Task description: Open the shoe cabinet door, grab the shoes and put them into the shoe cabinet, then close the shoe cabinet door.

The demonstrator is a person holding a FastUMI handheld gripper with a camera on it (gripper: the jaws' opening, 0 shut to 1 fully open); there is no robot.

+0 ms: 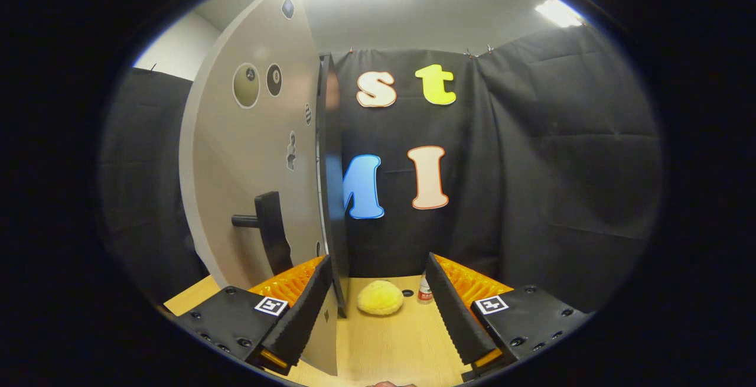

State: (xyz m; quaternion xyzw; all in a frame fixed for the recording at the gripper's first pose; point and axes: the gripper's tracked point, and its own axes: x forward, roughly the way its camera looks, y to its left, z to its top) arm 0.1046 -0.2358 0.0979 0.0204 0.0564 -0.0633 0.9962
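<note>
At the left, the shoe cabinet door is seen standing open, a pale panel viewed almost edge-on, with its dark edge turned toward the fingers. A dark handle is mounted low on its face (a short stub projects from it to the left). Round and small stickers are seen higher up on the panel. The lower corner of the door is placed just beside the left finger, between the two fingers, though whether they touch cannot be told.

The hand-held gripper is held wide apart, and nothing is clasped between its fingers. Beyond the fingers, on the wooden table, a fuzzy yellow slipper is laid near the far edge. Just to its right, a small dark round mark and a small bottle are found, the bottle close to the right finger.
</note>
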